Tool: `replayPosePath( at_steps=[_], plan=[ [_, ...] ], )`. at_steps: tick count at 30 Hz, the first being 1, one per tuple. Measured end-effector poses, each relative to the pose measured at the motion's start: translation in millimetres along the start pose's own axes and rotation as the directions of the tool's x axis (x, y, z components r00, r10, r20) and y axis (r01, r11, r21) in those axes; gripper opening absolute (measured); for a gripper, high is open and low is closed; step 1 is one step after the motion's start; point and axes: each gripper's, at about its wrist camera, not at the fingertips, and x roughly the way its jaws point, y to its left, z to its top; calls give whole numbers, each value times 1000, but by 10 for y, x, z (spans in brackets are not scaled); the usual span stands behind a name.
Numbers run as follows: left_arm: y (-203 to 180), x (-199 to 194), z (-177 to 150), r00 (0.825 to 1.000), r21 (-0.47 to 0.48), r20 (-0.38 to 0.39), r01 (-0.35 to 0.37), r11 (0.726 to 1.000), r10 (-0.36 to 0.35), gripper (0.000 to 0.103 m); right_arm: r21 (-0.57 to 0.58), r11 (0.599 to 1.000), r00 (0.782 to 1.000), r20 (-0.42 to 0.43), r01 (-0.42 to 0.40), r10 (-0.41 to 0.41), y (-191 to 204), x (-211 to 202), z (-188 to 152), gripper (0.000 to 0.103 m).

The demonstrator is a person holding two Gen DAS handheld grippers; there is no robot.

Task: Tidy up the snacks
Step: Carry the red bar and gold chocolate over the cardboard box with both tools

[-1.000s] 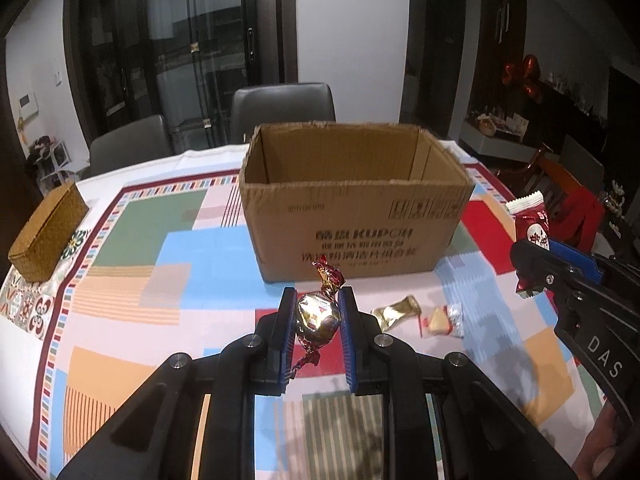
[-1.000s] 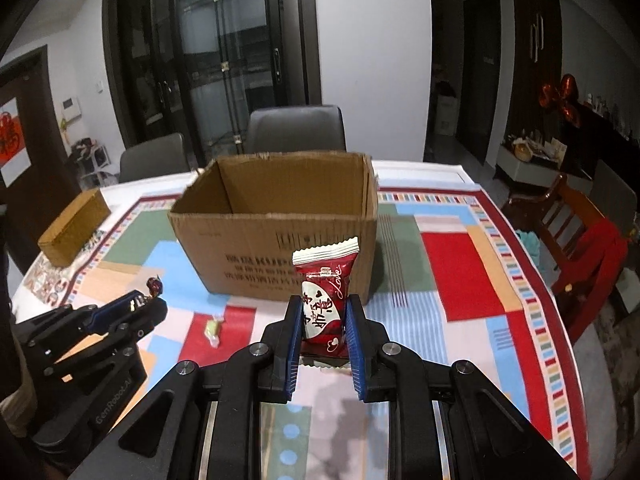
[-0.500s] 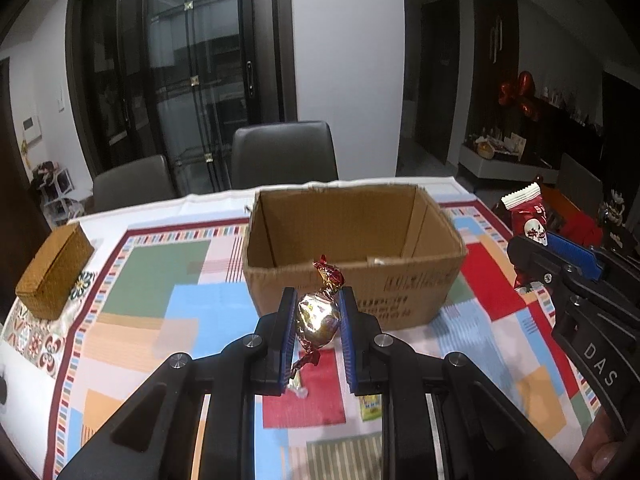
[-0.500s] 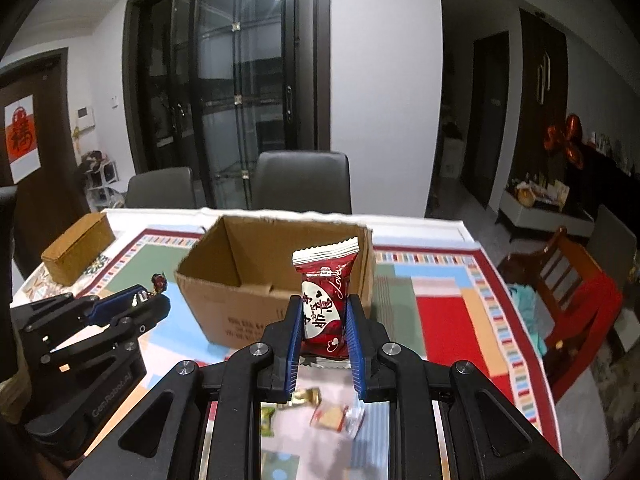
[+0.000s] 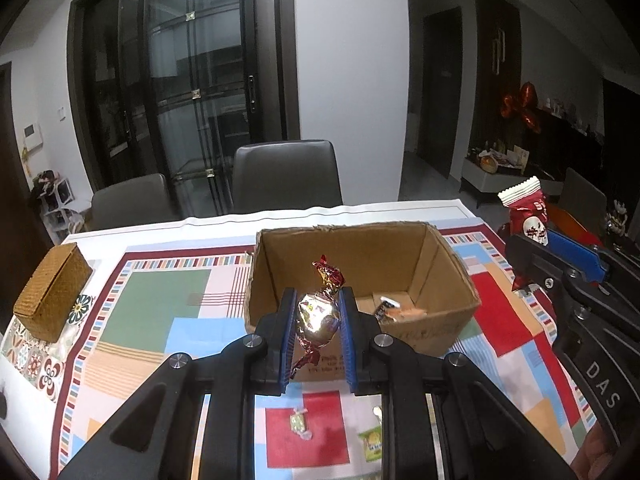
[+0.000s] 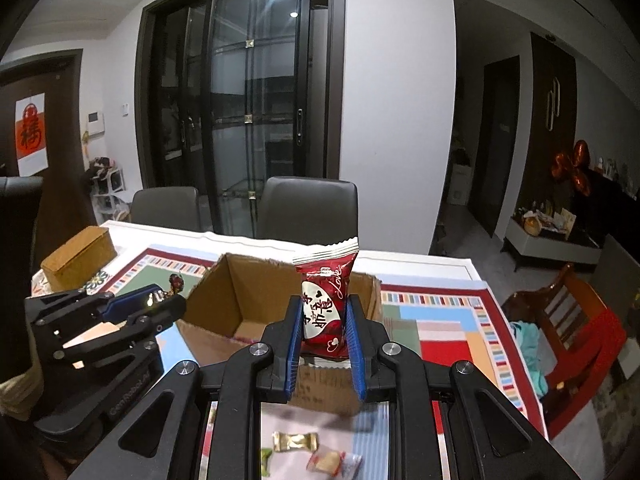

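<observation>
An open cardboard box point(image 5: 440, 312) stands on the colourful tablecloth; it also shows in the right wrist view point(image 6: 224, 292). A couple of snacks point(image 5: 396, 310) lie inside it. My left gripper point(image 5: 318, 320) is shut on a gold foil candy point(image 5: 318, 316) with red twisted ends, held above the box's near wall. My right gripper point(image 6: 324, 320) is shut on a red snack packet point(image 6: 324, 300), held upright above the box's near edge. Each gripper shows in the other's view: the right point(image 5: 536, 248), the left point(image 6: 160, 300).
Loose wrapped snacks lie on the cloth in front of the box point(image 5: 298, 424) point(image 5: 370, 442) point(image 6: 296, 440) point(image 6: 332, 460). A woven brown box point(image 5: 52, 292) sits at the table's left edge. Dark chairs point(image 5: 286, 176) stand behind the table; a red wooden chair point(image 6: 576, 320) stands to the right.
Both grippers have risen and moved forward with their snacks, from low in front of the box to above its near edge; the box's inside now shows.
</observation>
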Motion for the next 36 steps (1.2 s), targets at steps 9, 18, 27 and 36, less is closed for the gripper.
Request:
replayPosePath(
  at_steps=[9,18,27,36],
  plan=[
    [70,274,109,1000,-23,-10,-15,1000,15,21,26,1000,1000,-7,3,-3,-14,276,129,22],
    [94,588,154,999,-12,-46,-28,1000,27,21,37,999,999,-40,-8,9,-39,556,174,22],
    [115,835,189,997,-9,-73,-33,999,32,21,45,999,997,-72,-10,14,-41,801,195,22],
    [126,1009,196,995,-16,-98,-28,999,26,21,62,998,993,-112,-18,25,-73,1026,185,23]
  ],
)
